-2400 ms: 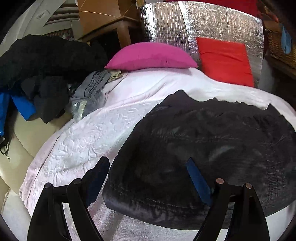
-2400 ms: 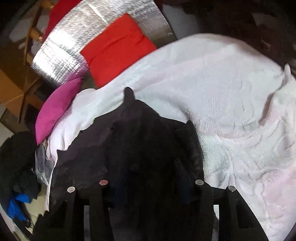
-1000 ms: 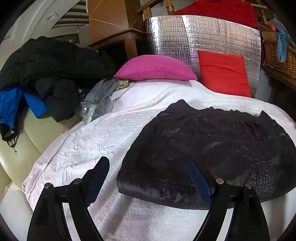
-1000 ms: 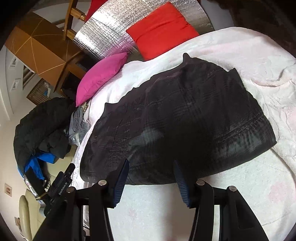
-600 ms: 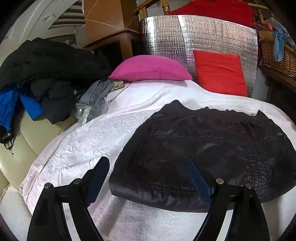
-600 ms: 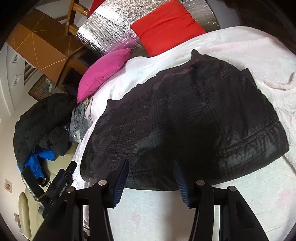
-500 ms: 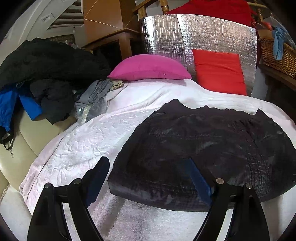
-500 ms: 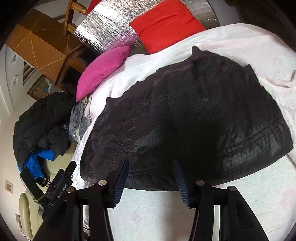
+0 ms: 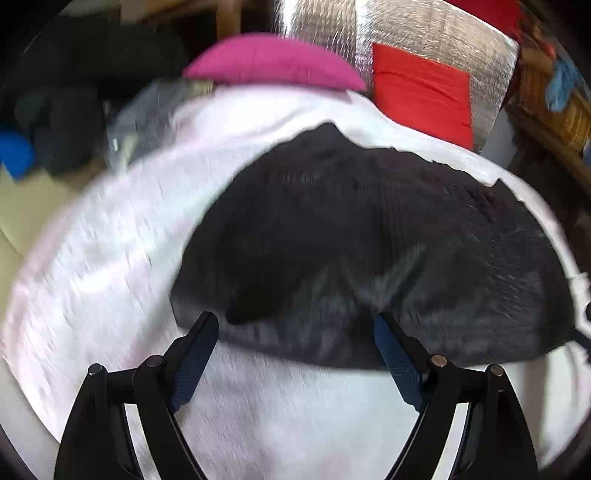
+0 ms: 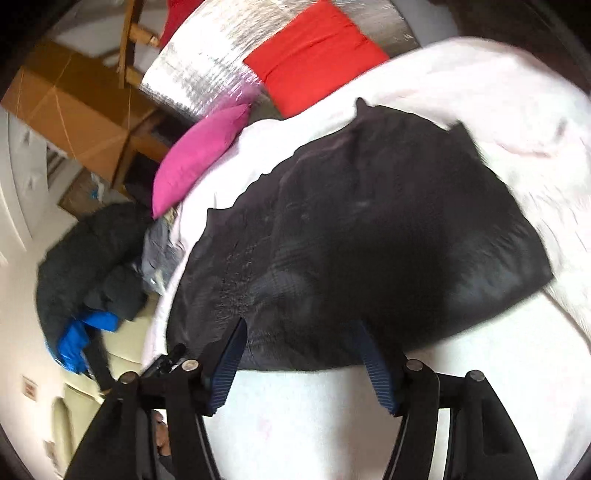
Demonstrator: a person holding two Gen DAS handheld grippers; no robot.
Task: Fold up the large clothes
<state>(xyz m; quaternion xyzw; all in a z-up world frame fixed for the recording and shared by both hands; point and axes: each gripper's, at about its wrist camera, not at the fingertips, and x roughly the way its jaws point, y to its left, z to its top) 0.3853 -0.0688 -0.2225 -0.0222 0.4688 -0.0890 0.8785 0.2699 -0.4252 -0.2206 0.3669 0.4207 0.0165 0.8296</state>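
A wicker basket with a blue cloth hung on it is shown at the right edge only by the left wrist view, while a brown cardboard box on a wooden stand, a pale cream seat and part of the left gripper at the bed's near-left edge are shown clearly only by the right wrist view. A dark garment, black with a faint check, is seen spread flat on the white embossed bedspread, folded to a broad shape with a straight near hem and two small points along its far edge. The left gripper is held wide open over the near hem, nothing being pressed between its pads. The jaws of the right gripper are opening, the hem being framed between the blue pads but not gripped. Bare bedspread is left in front of the hem and to the right of the garment. A magenta pillow and a red cushion against a silver foil panel are set beyond the far edge, and a heap of dark and blue clothes is piled off the left side.
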